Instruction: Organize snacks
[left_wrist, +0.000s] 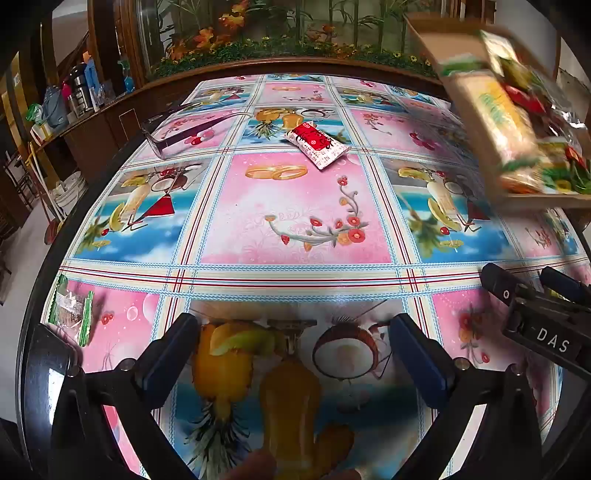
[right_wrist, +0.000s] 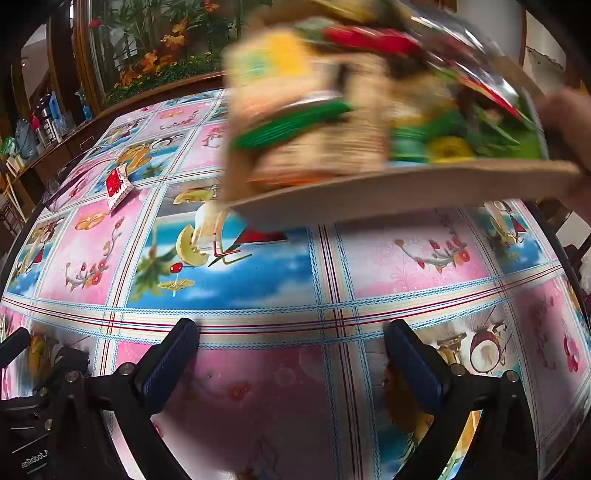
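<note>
A cardboard box (left_wrist: 476, 122) full of snack packets is tilted in the air above the table's right side, blurred by motion; in the right wrist view the box (right_wrist: 388, 192) fills the upper middle, with a bare hand (right_wrist: 569, 125) at its right edge. A red-and-white snack packet (left_wrist: 317, 144) lies on the far middle of the table, also in the right wrist view (right_wrist: 117, 187). A green-edged clear packet (left_wrist: 72, 314) lies at the near left edge. My left gripper (left_wrist: 293, 354) is open and empty. My right gripper (right_wrist: 291, 362) is open and empty; its body shows in the left wrist view (left_wrist: 535, 314).
The table carries a glossy patterned cloth (left_wrist: 295, 214) in pink and blue squares. A clear plastic container (left_wrist: 177, 129) stands at the far left. A wooden counter with plants (left_wrist: 280, 48) runs behind the table. Bottles and clutter (left_wrist: 62, 103) stand on a shelf at left.
</note>
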